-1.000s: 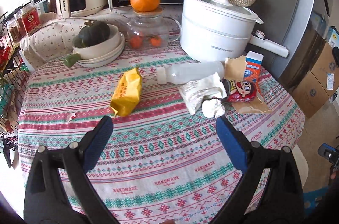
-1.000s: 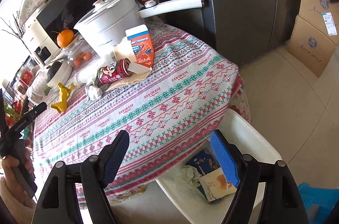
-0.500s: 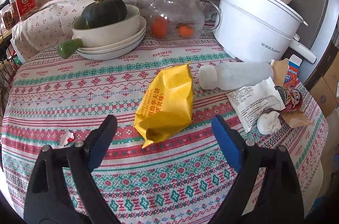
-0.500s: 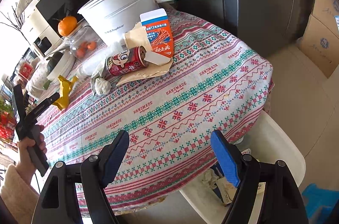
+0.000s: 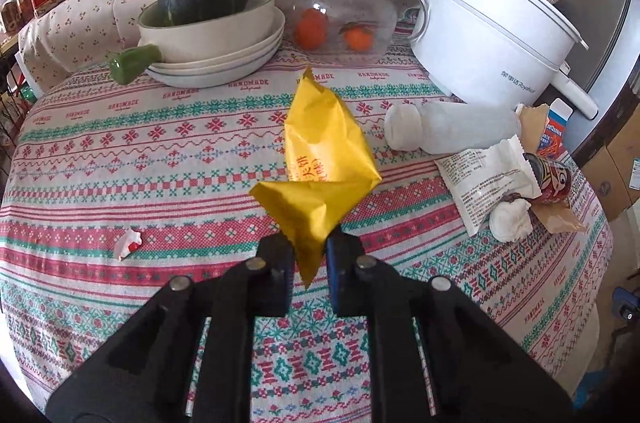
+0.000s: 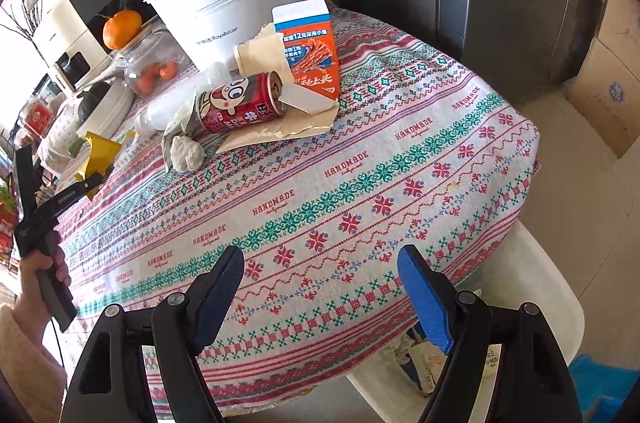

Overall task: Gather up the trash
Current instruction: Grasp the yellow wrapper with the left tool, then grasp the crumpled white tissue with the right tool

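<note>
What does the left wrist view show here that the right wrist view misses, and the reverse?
Only the left wrist view shows the left gripper pinching the crumpled yellow snack wrapper up close, and the small red-and-white paper scrap on the tablecloth.

Only the right wrist view shows the open right gripper, the white plastic bin holding trash beside the table, and the brown cardboard boxes.

Both show the red drink can, the white plastic bottle, the crumpled white tissue and the white electric pot.

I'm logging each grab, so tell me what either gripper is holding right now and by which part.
The left gripper pinches the yellow wrapper by its near bottom corner. The right gripper is open and holds nothing.
</note>
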Demonstrator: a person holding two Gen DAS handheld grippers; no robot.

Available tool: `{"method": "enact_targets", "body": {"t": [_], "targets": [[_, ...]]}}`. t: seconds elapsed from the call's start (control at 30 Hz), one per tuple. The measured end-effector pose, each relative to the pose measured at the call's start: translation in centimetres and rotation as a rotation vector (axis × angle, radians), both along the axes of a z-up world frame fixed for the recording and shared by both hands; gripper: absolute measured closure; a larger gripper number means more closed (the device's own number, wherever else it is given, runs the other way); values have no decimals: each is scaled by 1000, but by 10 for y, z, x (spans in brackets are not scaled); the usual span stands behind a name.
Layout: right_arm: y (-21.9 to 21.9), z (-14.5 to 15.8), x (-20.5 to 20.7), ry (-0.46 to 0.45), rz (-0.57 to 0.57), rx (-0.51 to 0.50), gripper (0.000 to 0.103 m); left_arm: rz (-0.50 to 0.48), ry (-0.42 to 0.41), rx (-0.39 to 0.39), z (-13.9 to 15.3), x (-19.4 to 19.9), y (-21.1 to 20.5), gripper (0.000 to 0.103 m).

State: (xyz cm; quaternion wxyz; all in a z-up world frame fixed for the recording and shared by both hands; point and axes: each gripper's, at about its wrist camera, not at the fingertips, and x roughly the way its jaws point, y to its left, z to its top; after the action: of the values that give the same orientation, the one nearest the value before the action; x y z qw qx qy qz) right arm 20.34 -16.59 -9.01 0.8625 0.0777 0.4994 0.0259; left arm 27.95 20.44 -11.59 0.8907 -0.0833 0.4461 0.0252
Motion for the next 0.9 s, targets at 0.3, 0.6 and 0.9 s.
{"method": "enact_targets", "body": {"t": [0.3,0.6,0.9], "targets": [[35,7,30,-115,85,88,22,6,1,-53,66,-64,-26,89],[94,-19,51,-150,249,146,41,-4,-21,-51,70,-94,-29,89],[137,-44,91,-149,304,79,54,-13,-14,-74,66,-87,-21,89]]}}
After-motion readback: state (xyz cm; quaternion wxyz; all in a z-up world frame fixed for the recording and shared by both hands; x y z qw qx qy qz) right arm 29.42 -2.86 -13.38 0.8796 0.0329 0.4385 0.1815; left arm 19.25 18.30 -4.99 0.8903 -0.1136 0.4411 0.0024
